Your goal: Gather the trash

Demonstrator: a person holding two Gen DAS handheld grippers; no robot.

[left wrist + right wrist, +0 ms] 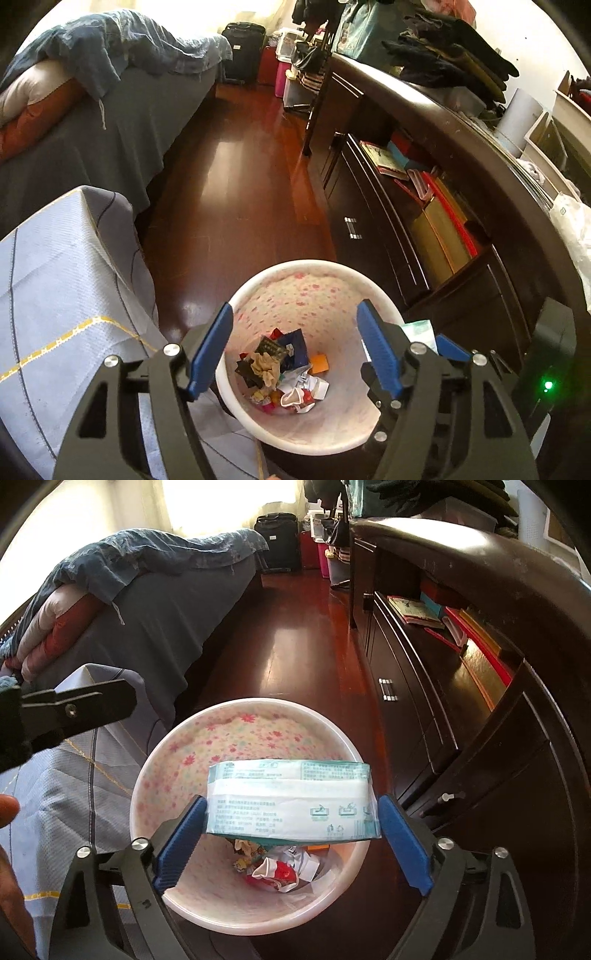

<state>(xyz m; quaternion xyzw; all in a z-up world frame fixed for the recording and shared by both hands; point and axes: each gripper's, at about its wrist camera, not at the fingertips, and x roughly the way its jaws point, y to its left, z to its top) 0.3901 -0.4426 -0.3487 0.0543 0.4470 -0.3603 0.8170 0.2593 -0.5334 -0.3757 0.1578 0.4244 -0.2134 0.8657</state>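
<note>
A white bin [258, 701] with a pink flower-print lining stands on the floor below both grippers. Crumpled wrappers and paper [280, 369] lie at its bottom. My left gripper [295, 306] hangs open over the bin [295, 264] with nothing between its blue pads. My right gripper [291, 799] holds its jaws wide over the same bin. A pale green and white tissue pack [291, 801] sits between its pads [181, 842], filling the gap without looking squeezed. A corner of that pack [417, 328] shows behind my left gripper's right finger.
A bed with a grey sheet [110, 147] and a blue checked cover [55, 295] runs along the left. A dark wooden cabinet [424, 240] with books on a shelf lines the right. Red-brown floor [229, 177] stretches ahead to suitcases. A person's hand [7, 812] shows at the left edge.
</note>
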